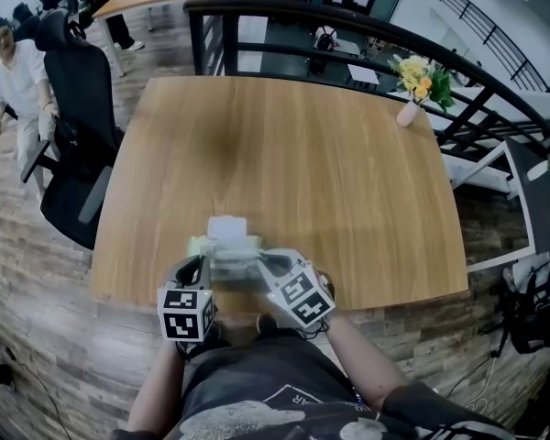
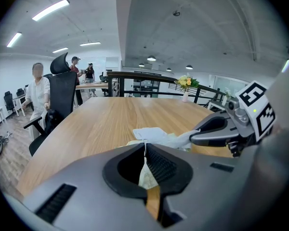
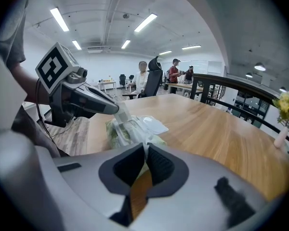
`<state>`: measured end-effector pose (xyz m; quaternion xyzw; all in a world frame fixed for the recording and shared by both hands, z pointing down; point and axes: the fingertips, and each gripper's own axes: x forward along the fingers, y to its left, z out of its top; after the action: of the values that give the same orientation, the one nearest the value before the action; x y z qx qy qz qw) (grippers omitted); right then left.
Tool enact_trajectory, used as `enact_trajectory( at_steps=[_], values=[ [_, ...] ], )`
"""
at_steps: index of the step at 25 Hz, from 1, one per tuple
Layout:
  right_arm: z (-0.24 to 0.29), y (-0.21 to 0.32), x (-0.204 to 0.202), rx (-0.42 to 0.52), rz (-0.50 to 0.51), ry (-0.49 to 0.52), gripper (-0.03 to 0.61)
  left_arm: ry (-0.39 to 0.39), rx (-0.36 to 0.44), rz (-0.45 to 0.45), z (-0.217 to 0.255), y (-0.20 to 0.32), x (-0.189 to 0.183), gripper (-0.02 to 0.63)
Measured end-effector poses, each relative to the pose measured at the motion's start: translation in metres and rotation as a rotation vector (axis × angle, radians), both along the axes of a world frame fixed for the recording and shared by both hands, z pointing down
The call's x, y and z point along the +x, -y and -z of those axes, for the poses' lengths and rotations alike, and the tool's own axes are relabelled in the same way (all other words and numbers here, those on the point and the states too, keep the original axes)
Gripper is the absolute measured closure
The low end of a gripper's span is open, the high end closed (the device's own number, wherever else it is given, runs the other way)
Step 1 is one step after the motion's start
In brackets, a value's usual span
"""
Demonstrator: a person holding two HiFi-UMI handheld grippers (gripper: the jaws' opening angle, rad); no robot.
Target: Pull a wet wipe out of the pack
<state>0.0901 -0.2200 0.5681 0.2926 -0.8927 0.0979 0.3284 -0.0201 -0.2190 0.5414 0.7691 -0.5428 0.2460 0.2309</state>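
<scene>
Black chair (image 1: 73, 117): we see it beside the left edge of the wooden table (image 1: 293, 154).
Left tongs (image 2: 145, 147): pressed together, pinching the left end of the wet wipe pack (image 1: 225, 248).
Wet wipe pack: we find it near the table's front edge, between both tongs, its white lid flap (image 1: 227, 227) open on the far side.
Right tongs (image 3: 145, 149): pressed together on the pack's right end.
Flowers (image 1: 422, 76): in a pink vase (image 1: 408, 113) at the table's far right corner.
</scene>
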Motion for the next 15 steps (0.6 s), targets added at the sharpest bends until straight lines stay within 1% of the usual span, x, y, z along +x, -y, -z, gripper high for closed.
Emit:
enact_trajectory(
  at_steps=[15],
  values=[
    [0.005,0.002,0.012,0.008,-0.036,-0.011,0.546,0.003,-0.002,-0.021,0.003,-0.002,0.001,0.589]
  ],
)
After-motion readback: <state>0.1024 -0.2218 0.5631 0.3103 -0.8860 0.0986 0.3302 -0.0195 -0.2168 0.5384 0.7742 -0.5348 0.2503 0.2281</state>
